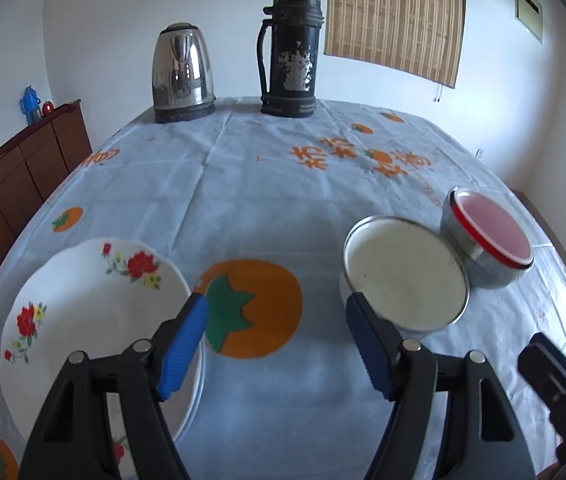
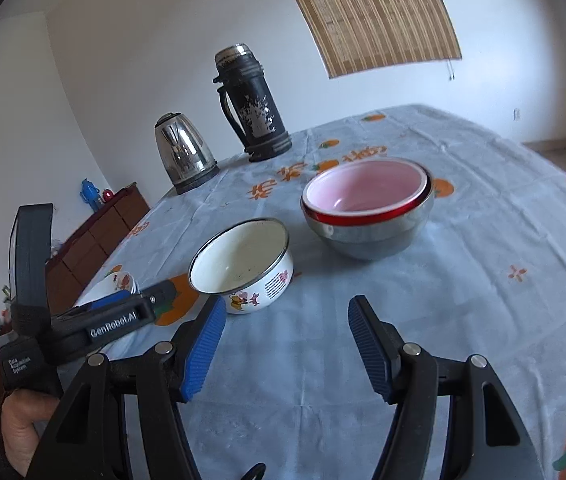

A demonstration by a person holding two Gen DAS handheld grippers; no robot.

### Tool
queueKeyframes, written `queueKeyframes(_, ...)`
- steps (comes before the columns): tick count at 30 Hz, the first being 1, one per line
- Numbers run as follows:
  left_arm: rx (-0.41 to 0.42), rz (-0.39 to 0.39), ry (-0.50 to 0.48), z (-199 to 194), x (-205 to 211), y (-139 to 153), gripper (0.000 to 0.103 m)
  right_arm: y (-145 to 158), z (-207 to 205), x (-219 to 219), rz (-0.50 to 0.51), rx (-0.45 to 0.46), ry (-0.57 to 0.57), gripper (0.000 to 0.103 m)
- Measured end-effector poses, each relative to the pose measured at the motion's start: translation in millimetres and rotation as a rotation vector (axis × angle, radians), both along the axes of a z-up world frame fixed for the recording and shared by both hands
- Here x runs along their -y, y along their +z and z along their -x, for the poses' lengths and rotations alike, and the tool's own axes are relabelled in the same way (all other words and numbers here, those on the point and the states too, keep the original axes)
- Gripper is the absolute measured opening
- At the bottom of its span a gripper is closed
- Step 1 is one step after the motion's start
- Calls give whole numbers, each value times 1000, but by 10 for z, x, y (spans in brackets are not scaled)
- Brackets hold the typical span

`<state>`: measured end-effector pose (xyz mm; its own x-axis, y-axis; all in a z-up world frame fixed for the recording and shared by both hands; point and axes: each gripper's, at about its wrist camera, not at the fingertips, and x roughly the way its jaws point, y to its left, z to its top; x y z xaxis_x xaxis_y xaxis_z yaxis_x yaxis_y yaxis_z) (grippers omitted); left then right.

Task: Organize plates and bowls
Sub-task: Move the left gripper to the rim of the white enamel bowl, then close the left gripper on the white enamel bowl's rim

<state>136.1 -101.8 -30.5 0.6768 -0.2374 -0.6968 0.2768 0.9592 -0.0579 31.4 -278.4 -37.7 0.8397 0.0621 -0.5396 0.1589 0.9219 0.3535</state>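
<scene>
A white flowered plate (image 1: pixel 95 312) lies at the near left of the table, atop another plate. My left gripper (image 1: pixel 275 324) hangs open above the cloth between this stack and a white enamel bowl (image 1: pixel 405 272), holding nothing. In the right wrist view the enamel bowl (image 2: pixel 243 264) with cartoon print stands just beyond my right gripper (image 2: pixel 287 332), which is open and empty. Behind it a pink bowl with a red rim (image 2: pixel 367 192) sits nested inside a steel bowl (image 2: pixel 367 236). The same nested pair (image 1: pixel 491 240) shows at the right in the left wrist view.
A steel kettle (image 1: pixel 183 76) and a worn black thermos (image 1: pixel 289 52) stand at the table's far edge. A dark wooden cabinet (image 1: pixel 23 176) lines the left wall. The table is covered by a light cloth (image 1: pixel 267 184) with orange fruit prints. A hand (image 2: pixel 23 428) holds the left gripper.
</scene>
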Motion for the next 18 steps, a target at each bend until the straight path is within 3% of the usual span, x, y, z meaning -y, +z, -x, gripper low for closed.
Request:
queueKeyframes(2, -14, 38, -27, -82, 39, 48, 72, -18, -69, 41, -29, -3, 5, 64)
queueKeyframes(6, -54, 74, -66, -299, 163, 109, 59, -98, -302, 208, -157, -52, 6, 32)
queueKeyframes(15, -150, 68, -78, -725, 318, 83, 59, -166, -591, 290, -254, -80, 0, 31)
queueKeyframes(18, -159, 48, -81, -760, 362, 21, 59, -190, -664, 271, -253, -95, -1, 36)
